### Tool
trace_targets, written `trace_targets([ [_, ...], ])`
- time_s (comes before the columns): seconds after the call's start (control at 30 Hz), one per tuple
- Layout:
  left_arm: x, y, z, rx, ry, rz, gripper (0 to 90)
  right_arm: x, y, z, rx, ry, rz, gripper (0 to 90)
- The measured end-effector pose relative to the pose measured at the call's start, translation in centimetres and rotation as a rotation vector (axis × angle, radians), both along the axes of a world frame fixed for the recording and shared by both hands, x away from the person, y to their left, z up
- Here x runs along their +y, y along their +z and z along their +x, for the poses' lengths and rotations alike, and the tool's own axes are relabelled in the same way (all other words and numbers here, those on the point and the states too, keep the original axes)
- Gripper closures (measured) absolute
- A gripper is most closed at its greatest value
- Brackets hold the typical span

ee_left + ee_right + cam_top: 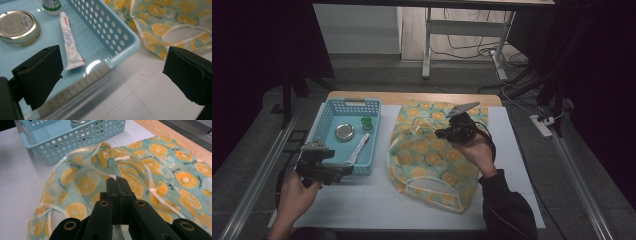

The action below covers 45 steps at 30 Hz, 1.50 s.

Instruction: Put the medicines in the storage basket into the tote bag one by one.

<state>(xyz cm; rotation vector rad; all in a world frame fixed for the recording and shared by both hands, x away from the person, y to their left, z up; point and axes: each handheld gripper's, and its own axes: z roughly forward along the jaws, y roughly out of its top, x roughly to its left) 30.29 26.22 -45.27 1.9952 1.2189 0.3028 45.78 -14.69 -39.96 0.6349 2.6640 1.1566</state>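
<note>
Right gripper [116, 178] jaws clenched on a fold of the orange-print bag [160, 165]; left gripper [110, 80] jaws released, hovering over the blue basket [120, 37] corner

green bottle [51, 5] — top cut off | tube [70, 42] lettering — unreadable

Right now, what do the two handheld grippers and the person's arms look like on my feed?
Both grippers are black. The left gripper has two blocky black foam-like pads and a trailing dark cable. The right gripper carries a grey three-cornered plate on top, shows round bolt holes along its black linkage, and also trails a cable. The right forearm wears a dark sleeve; the left forearm is bare.
</note>
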Motion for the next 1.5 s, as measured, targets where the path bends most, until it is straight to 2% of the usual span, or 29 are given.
trace_targets([
  [0.17,0.4,0.1,1.4,0.007,0.015,-0.002,0.7,0.1,-0.1,0.0,-0.001,0.005,-0.002,90.0],
  [0.33,0.6,0.0,2.8,0.023,0.036,0.023,0.0,0.1,0.0,-0.1,0.0,0.005,0.001,90.0],
  [0.63,1.1,0.0,5.4,0.046,0.033,0.035,0.0,0.0,0.0,-0.1,0.0,0.008,0.001,90.0],
  [0.77,1.3,-0.1,6.6,0.05,0.039,0.022,0.0,0.0,0.0,-0.1,0.0,0.008,0.002,90.0],
  [1.07,1.9,-0.8,9.4,0.067,0.048,0.067,0.3,0.1,0.1,-0.1,-0.002,0.014,-0.001,90.0],
  [1.2,2.5,-1.2,10.7,0.08,0.059,0.043,1.5,0.1,0.1,-0.2,-0.004,0.018,-0.003,90.0],
  [1.33,2.8,-1.7,11.9,0.094,0.086,0.051,0.8,0.1,0.0,-0.2,-0.003,0.019,-0.007,90.0],
  [1.5,2.9,-2.6,13.4,0.103,0.097,0.067,0.0,0.2,0.1,-0.2,-0.005,0.023,-0.011,90.0],
])
